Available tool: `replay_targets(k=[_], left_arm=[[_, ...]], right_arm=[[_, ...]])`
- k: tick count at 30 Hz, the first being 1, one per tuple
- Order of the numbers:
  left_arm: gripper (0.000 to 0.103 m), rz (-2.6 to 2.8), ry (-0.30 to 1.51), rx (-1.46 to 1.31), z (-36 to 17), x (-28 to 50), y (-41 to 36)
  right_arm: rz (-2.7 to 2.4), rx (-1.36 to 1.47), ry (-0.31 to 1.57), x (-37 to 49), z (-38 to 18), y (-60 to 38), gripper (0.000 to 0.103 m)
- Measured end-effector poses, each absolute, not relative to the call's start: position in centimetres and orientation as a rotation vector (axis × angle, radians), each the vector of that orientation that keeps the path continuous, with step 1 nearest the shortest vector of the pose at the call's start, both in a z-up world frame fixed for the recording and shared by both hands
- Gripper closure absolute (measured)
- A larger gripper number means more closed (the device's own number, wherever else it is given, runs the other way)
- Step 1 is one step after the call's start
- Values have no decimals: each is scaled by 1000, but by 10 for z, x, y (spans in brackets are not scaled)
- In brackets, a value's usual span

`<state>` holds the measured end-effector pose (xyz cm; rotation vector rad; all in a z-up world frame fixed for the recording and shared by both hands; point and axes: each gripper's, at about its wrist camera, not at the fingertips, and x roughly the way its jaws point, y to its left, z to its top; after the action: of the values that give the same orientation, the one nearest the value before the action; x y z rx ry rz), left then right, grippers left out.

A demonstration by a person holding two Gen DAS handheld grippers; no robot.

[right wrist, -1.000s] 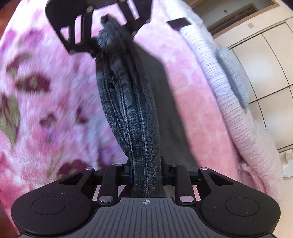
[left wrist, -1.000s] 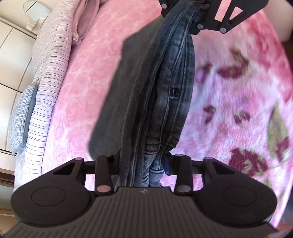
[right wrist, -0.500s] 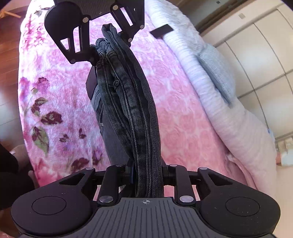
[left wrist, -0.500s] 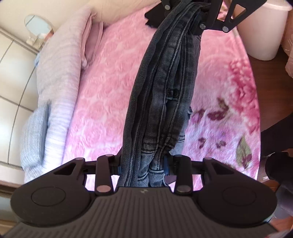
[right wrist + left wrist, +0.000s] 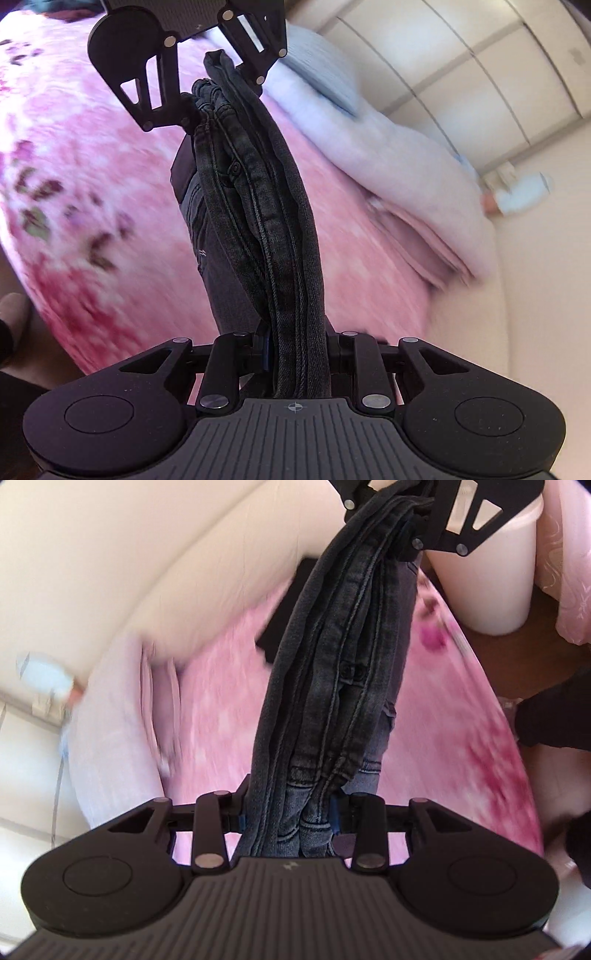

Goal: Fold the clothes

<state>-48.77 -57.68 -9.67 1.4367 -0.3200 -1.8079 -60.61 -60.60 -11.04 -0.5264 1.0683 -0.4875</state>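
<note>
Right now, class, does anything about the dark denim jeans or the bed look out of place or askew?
Nothing stands out. The dark grey denim jeans hang bunched but stretched between the left gripper and right gripper, above the pink floral blanket. No damage shows.

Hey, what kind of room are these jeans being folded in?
Most likely a bedroom: the jeans hang over a bed with a pink floral blanket, folded bedding lies along its far edge, and pale wardrobe-style panels line the wall.

No readable text, label, brand or number shows in either view.
</note>
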Motion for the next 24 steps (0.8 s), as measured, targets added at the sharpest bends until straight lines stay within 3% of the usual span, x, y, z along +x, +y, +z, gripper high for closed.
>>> replay_targets(k=[8, 11, 14, 19, 24], left_arm=[[69, -1845, -448, 1396, -102, -613, -758], [69, -1817, -474, 1345, -119, -643, -818], [69, -1811, -484, 1337, -170, -669, -856], [66, -1846, -418, 1586, -316, -697, -867], [65, -1853, -403, 1540, -344, -693, -853]], right_arm=[[-627, -551, 1084, -718, -104, -763, 80], [-672, -586, 1079, -746, -136, -813, 79], [-697, -601, 1079, -764, -194, -844, 79], [-640, -553, 1157, -788, -304, -881, 79], [-620, -502, 1163, -808, -319, -860, 69]])
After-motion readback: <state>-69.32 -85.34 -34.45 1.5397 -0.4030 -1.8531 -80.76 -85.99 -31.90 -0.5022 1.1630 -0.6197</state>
